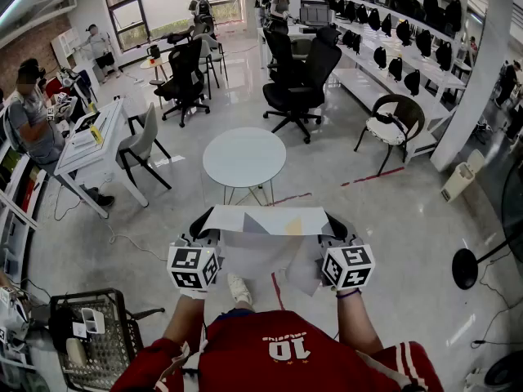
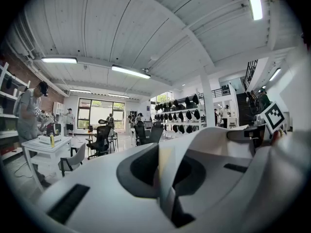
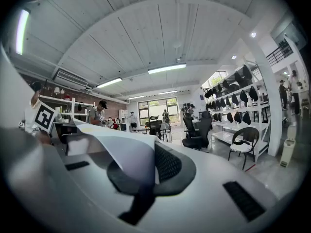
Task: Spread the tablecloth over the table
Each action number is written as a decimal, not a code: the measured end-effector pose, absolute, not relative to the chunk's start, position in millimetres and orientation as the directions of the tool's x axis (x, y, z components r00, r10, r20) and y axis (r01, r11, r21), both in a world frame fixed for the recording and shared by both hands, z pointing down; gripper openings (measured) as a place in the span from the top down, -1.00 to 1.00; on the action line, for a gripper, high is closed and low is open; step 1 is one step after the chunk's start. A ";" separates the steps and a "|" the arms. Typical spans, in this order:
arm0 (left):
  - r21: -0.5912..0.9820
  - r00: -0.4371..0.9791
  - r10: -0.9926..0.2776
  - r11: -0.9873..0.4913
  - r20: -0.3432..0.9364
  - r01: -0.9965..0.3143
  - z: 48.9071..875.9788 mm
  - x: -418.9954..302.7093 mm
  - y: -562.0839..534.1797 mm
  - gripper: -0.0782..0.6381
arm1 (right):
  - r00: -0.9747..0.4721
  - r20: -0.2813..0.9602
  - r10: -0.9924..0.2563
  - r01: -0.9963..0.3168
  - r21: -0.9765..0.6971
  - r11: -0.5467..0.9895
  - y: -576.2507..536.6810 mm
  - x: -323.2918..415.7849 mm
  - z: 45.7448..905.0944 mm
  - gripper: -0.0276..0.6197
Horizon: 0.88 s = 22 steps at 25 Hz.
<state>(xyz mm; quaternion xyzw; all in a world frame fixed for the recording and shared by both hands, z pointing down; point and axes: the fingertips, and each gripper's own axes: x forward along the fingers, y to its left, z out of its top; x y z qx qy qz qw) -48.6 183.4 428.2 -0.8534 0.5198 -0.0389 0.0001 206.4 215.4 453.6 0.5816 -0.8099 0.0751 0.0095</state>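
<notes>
A white tablecloth point(image 1: 265, 220) hangs stretched between my two grippers, held up at chest height, its lower part drooping toward the floor. My left gripper point(image 1: 203, 221) is shut on the cloth's left edge, and my right gripper point(image 1: 333, 224) is shut on its right edge. In the left gripper view the cloth point(image 2: 206, 139) runs from the closed jaws off to the right. In the right gripper view the cloth point(image 3: 119, 157) comes out of the closed jaws and sweeps left. The round white table point(image 1: 244, 158) stands bare on the floor just beyond the cloth.
Black office chairs point(image 1: 301, 80) stand behind the round table and a grey chair point(image 1: 140, 144) at its left, beside a white desk point(image 1: 91, 141) where a person point(image 1: 31, 121) stands. A wire cart point(image 1: 96, 343) is at my lower left. A wicker chair point(image 1: 394, 125) and a round-based stand point(image 1: 465, 269) are at the right.
</notes>
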 end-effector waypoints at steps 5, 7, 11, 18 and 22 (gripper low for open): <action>-0.036 0.456 -0.888 -0.458 0.062 -0.888 430.1 -47.8 188.0 0.75 | -0.328 0.102 -0.939 -0.942 -0.109 0.317 219.1 207.4 455.4 0.87; -0.038 0.456 -0.888 -0.458 0.061 -0.888 430.2 -47.9 189.9 0.75 | -0.329 0.101 -0.939 -0.942 -0.110 0.318 220.5 207.2 455.3 0.87; -0.038 0.455 -0.889 -0.457 0.056 -0.889 428.2 -49.8 191.4 0.75 | -0.331 0.097 -0.939 -0.941 -0.104 0.321 221.7 205.5 453.2 0.87; -0.040 0.457 -0.888 -0.459 0.041 -0.888 422.3 -49.7 185.8 0.75 | -0.328 0.090 -0.940 -0.943 -0.096 0.320 216.4 205.4 448.8 0.87; -0.038 0.462 -0.886 -0.464 0.039 -0.885 421.8 -49.6 179.4 0.75 | -0.327 0.090 -0.941 -0.942 -0.112 0.317 211.3 204.9 449.0 0.87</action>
